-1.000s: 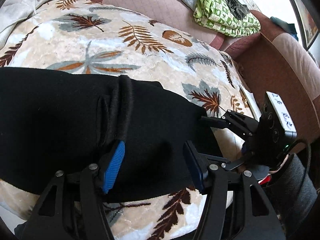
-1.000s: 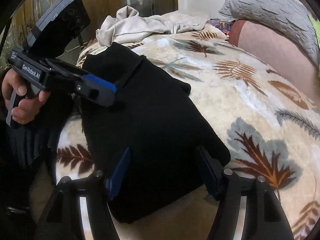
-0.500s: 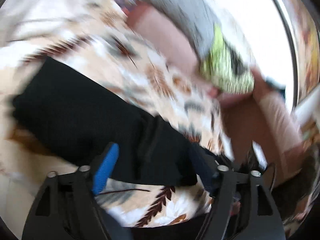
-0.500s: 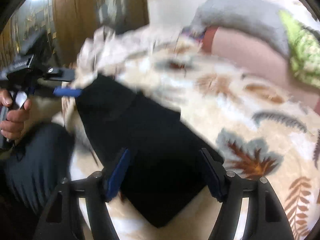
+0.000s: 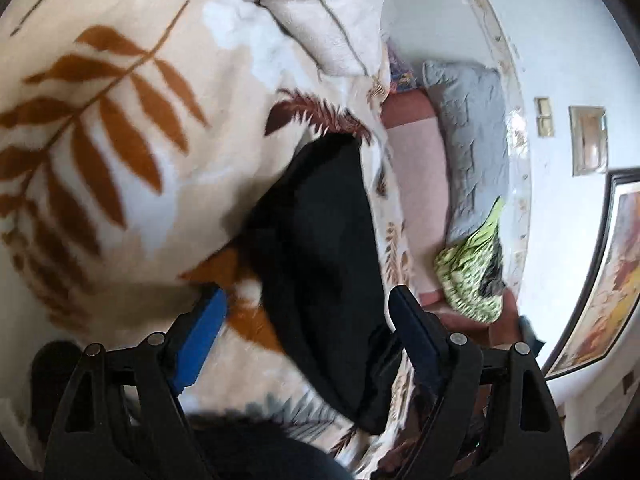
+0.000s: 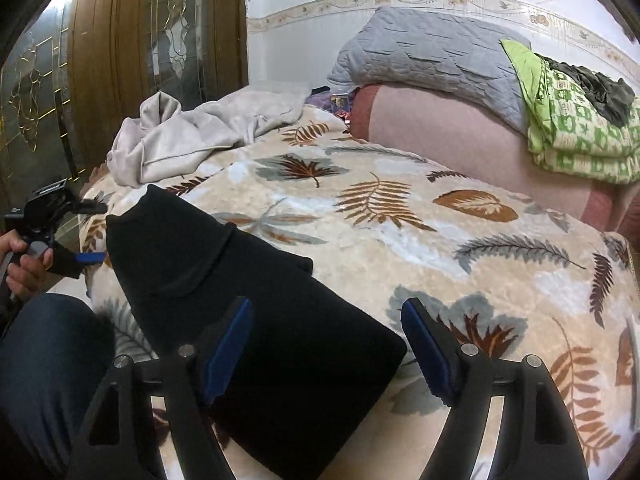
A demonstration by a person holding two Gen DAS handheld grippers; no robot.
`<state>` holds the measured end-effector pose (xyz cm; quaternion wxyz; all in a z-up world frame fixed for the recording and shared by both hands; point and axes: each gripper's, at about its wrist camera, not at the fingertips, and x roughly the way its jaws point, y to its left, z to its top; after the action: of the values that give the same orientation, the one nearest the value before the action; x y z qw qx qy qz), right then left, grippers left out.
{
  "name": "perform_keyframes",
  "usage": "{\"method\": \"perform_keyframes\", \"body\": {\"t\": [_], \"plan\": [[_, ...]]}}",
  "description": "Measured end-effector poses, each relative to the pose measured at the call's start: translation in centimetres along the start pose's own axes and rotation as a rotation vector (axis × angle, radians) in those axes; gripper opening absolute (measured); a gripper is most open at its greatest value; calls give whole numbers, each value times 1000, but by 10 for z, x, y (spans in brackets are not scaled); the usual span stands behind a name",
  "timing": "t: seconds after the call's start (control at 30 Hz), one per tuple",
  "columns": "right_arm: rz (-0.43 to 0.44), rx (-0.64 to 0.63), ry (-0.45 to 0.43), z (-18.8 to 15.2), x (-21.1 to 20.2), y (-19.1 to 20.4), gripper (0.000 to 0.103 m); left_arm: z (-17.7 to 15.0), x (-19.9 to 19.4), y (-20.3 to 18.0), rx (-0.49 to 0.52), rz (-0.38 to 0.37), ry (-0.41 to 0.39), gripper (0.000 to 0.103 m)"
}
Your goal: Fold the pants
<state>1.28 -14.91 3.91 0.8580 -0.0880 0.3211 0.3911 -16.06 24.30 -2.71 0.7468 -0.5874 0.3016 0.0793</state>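
Observation:
The black pants [image 6: 260, 300] lie folded in a long band on the leaf-patterned blanket [image 6: 440, 240]. My right gripper [image 6: 326, 344] hovers over their near end, its jaws opening. The cloth lies below them and the pads do not press on it. A hand holds my left gripper [image 6: 94, 234] at the pants' far left end, just off the edge of the cloth. In the rolled left wrist view the pants [image 5: 320, 248] run away between the wide-open fingers of the left gripper [image 5: 308, 332], which grip nothing.
A pale crumpled garment [image 6: 200, 136] lies at the blanket's far end. A grey quilted pillow [image 6: 432, 56] and green patterned cloth [image 6: 580, 132] rest on the pink cushion [image 6: 460, 132]. The person's jeans-clad knee [image 6: 48, 360] is at the near left, with a wooden glazed door [image 6: 120, 60] behind.
The left gripper has swung from the middle of the pants to their left end, rolling over and opening wider. The right gripper has lifted a little and spread its jaws.

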Motion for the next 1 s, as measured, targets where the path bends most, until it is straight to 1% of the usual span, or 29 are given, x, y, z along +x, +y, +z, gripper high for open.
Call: {"method": "perform_keyframes", "body": {"t": [0.1, 0.23, 0.27, 0.3, 0.33, 0.37, 0.4, 0.43, 0.5, 0.53, 0.57, 0.6, 0.63, 0.67, 0.7, 0.77, 0.83, 0.9, 0.93, 1.0], "plan": [[-6, 9, 5, -1, 1, -2, 78, 8, 2, -5, 22, -21, -39, 83], [-22, 19, 0, -1, 0, -5, 78, 12, 10, -5, 26, -29, -32, 81], [-27, 23, -8, -1, -1, -6, 78, 11, 10, -7, 47, -26, -26, 68], [-30, 26, -16, 0, -3, -7, 78, 10, 10, -10, 66, 8, -22, 45], [-39, 32, -31, 1, -6, -8, 78, 9, 10, -10, 80, 73, -25, 32], [-44, 38, -40, 2, -8, -10, 78, 9, 9, -10, 88, 106, -27, 14], [-45, 65, -50, 6, -11, -13, 78, 8, 9, -12, 109, 128, -28, 11], [-37, 98, -45, 10, -12, -16, 78, 6, 9, -19, 158, 165, -30, 10], [16, 222, -9, 23, -9, -25, 79, -3, 10, -48, 327, 258, -61, 9], [92, 334, 24, 34, -5, -29, 82, -13, 11, -69, 449, 316, -89, 9], [152, 410, 56, 43, 0, -31, 83, -23, 12, -87, 561, 366, -121, 9], [219, 477, 98, 53, 8, -29, 84, -39, 14, -106, 705, 417, -161, 9], [278, 519, 136, 62, 15, -26, 84, -61, 18, -124, 864, 466, -203, 9], [366, 553, 191, 73, 26, -18, 84, -80, 22, -135, 984, 496, -236, 9], [420, 562, 228, 81, 34, -11, 84, -101, 25, -146, 1112, 526, -280, 9], [552, 551, 304, 101, 51, 11, 84, -134, 33, -161, 1318, 559, -358, 9], [640, 503, 353, 117, 62, 33, 84, -160, 38, -170, 1483, 570, -414, 9], [689, 468, 386, 129, 69, 50, 84, -181, 42, -174, 1626, 561, -445, 9], [697, 465, 388, 134, 71, 54, 84, -191, 46, -176, 1696, 551, -441, 9], [687, 456, 390, 139, 72, 58, 84, -210, 54, -173, 1852, 552, -422, 9]]}}
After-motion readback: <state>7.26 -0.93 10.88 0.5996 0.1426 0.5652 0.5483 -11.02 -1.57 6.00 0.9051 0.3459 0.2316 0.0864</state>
